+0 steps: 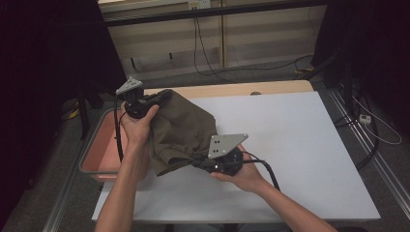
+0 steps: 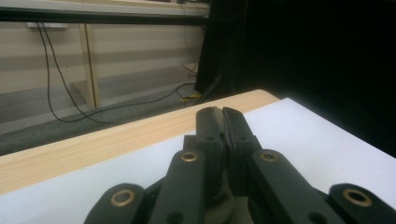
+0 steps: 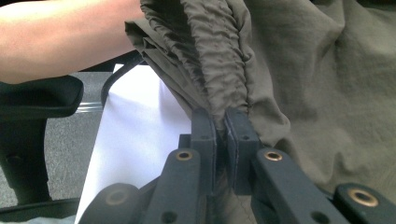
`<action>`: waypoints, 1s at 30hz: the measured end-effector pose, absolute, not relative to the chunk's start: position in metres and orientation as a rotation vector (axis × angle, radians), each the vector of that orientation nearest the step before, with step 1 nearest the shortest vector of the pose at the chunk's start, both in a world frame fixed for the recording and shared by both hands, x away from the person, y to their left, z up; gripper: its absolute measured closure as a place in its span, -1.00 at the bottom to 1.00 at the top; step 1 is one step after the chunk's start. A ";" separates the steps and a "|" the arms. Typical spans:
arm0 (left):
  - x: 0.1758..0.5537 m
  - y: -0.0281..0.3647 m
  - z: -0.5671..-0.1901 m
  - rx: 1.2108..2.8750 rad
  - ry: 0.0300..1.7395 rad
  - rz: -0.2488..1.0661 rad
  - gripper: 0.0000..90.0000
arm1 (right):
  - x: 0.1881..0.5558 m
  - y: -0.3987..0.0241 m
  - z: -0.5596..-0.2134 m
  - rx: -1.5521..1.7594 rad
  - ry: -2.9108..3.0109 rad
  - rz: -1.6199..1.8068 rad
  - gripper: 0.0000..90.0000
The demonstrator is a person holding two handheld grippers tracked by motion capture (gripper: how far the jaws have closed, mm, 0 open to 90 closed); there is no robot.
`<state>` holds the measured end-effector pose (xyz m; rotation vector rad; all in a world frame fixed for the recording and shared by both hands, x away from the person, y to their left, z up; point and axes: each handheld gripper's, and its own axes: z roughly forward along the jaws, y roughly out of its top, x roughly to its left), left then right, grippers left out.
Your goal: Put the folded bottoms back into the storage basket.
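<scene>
A: What does the high view show?
B: An olive cloth (image 1: pixel 181 130) hangs above the white surface (image 1: pixel 300 145), held between the left gripper (image 1: pixel 162 96) and the right gripper (image 1: pixel 200 162). A pink tray (image 1: pixel 96 145) stands at the left edge.

A: And the left gripper view?
B: Its jaws are pressed together, and a little olive fabric shows low between them.

A: The right gripper view?
B: The jaws are clamped on the gathered hem (image 3: pixel 219 88) of the cloth (image 3: pixel 327 93).

Both grippers, left gripper (image 1: pixel 164 95) and right gripper (image 1: pixel 196 162), are black with brass-ringed screws (grey three-cornered plates on top); black cables trail behind; forearms bare.
</scene>
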<state>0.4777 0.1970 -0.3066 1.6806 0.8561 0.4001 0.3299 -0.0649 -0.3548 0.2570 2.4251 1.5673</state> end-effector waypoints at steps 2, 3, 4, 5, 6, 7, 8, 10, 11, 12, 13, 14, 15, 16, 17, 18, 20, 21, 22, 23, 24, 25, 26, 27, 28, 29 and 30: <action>0.477 0.200 -0.304 1.685 0.851 0.404 0.93 | 0.331 -0.061 -0.355 0.251 2.428 1.571 0.86; 0.477 0.201 -0.303 1.685 0.850 0.410 0.93 | 0.331 -0.058 -0.355 0.248 2.429 1.574 0.86; 0.477 0.203 -0.302 1.681 0.852 0.413 0.93 | 0.332 -0.056 -0.356 0.250 2.430 1.576 0.86; 0.477 0.205 -0.300 1.678 0.853 0.416 0.92 | 0.333 -0.054 -0.357 0.251 2.430 1.578 0.86; 0.477 0.207 -0.299 1.676 0.856 0.419 0.92 | 0.334 -0.052 -0.357 0.250 2.427 1.587 0.86; 0.477 0.209 -0.298 1.670 0.856 0.427 0.93 | 0.334 -0.051 -0.357 0.250 2.425 1.596 0.86; 0.476 0.210 -0.297 1.662 0.856 0.422 0.93 | 0.335 -0.049 -0.357 0.248 2.422 1.605 0.86; 0.476 0.215 -0.295 1.673 0.856 0.435 0.93 | 0.335 -0.046 -0.356 0.244 2.417 1.617 0.86; 0.476 0.216 -0.294 1.666 0.859 0.433 0.92 | 0.336 -0.045 -0.356 0.244 2.416 1.625 0.86; 0.475 0.218 -0.293 1.664 0.861 0.436 0.93 | 0.336 -0.044 -0.355 0.241 2.416 1.625 0.86; 0.475 0.220 -0.292 1.658 0.864 0.438 0.93 | 0.337 -0.043 -0.354 0.236 2.413 1.625 0.86; 0.475 0.222 -0.291 1.657 0.860 0.437 0.93 | 0.338 -0.042 -0.353 0.237 2.410 1.630 0.86; 0.474 0.224 -0.290 1.654 0.862 0.437 0.93 | 0.338 -0.041 -0.352 0.234 2.409 1.634 0.86; 0.474 0.226 -0.289 1.649 0.862 0.439 0.93 | 0.338 -0.040 -0.351 0.233 2.403 1.638 0.86; 0.474 0.229 -0.287 1.649 0.863 0.445 0.93 | 0.338 -0.039 -0.350 0.229 2.400 1.645 0.86; 0.474 0.230 -0.286 1.638 0.866 0.447 0.93 | 0.338 -0.038 -0.350 0.228 2.400 1.647 0.86; 0.473 0.234 -0.284 1.632 0.868 0.456 0.93 | 0.338 -0.035 -0.348 0.219 2.398 1.652 0.86; 0.472 0.236 -0.283 1.632 0.867 0.457 0.93 | 0.338 -0.033 -0.347 0.219 2.396 1.655 0.86; 0.472 0.237 -0.281 1.631 0.865 0.462 0.93 | 0.339 -0.031 -0.347 0.217 2.398 1.656 0.86; 0.472 0.239 -0.280 1.628 0.865 0.467 0.93 | 0.339 -0.030 -0.346 0.210 2.397 1.657 0.86; 0.471 0.241 -0.279 1.627 0.865 0.469 0.93 | 0.340 -0.028 -0.345 0.207 2.398 1.657 0.86; 0.471 0.242 -0.278 1.624 0.866 0.472 0.92 | 0.340 -0.027 -0.344 0.207 2.395 1.661 0.86; 0.471 0.244 -0.277 1.622 0.867 0.475 0.93 | 0.341 -0.026 -0.343 0.200 2.395 1.662 0.86; 0.470 0.246 -0.276 1.619 0.867 0.477 0.93 | 0.341 -0.024 -0.342 0.201 2.394 1.664 0.86; 0.470 0.247 -0.275 1.615 0.871 0.479 0.93 | 0.342 -0.023 -0.341 0.194 2.393 1.665 0.86; 0.470 0.249 -0.274 1.615 0.873 0.481 0.93 | 0.342 -0.022 -0.341 0.200 2.392 1.670 0.86; 0.470 0.251 -0.273 1.611 0.873 0.482 0.93 | 0.343 -0.021 -0.340 0.194 2.394 1.672 0.86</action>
